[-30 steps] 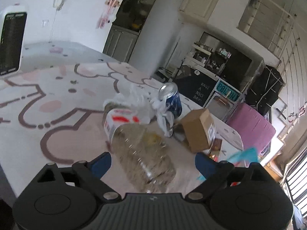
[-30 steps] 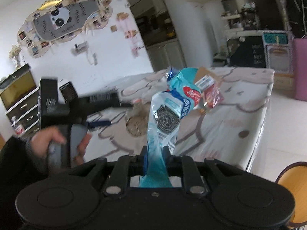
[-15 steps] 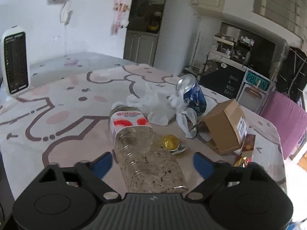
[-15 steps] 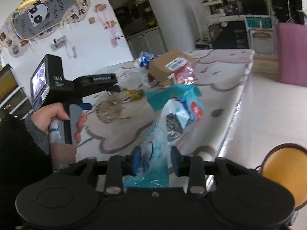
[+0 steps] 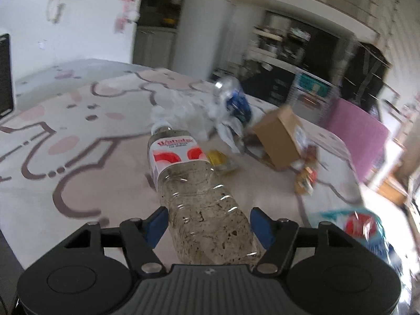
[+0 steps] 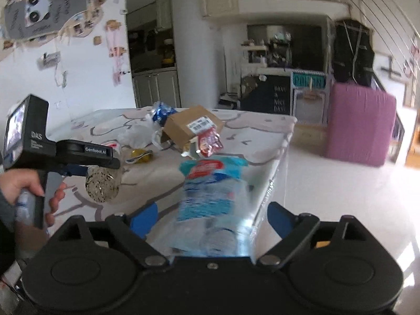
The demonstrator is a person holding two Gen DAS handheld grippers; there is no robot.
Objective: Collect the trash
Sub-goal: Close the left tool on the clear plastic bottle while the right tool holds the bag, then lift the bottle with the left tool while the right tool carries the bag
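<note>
My left gripper [image 5: 208,223] is shut on a clear plastic bottle [image 5: 199,189] with a red and white label, held above the table; the same bottle shows from its base in the right wrist view [image 6: 103,183]. My right gripper [image 6: 212,218] stands open, and a blue and white plastic packet [image 6: 212,191] lies blurred between its fingers, no longer pinched. That packet also shows at the lower right of the left wrist view [image 5: 365,225]. More trash lies on the table: a blue can [image 5: 235,99], white plastic bags [image 5: 189,115], a cardboard box [image 5: 279,139], a yellow wrapper [image 5: 218,158] and red snack wrappers [image 6: 208,141].
The table [image 5: 65,141] has a pink cartoon-print cloth; its right edge drops to a pale floor [image 6: 328,191]. A pink cabinet [image 6: 359,123] stands beyond it. A black screen [image 5: 5,73] stands at the table's far left.
My right gripper has opened from shut on the blue packet, which now sits loose and blurred between the fingers. My left gripper has closed on the bottle and lifted it.
</note>
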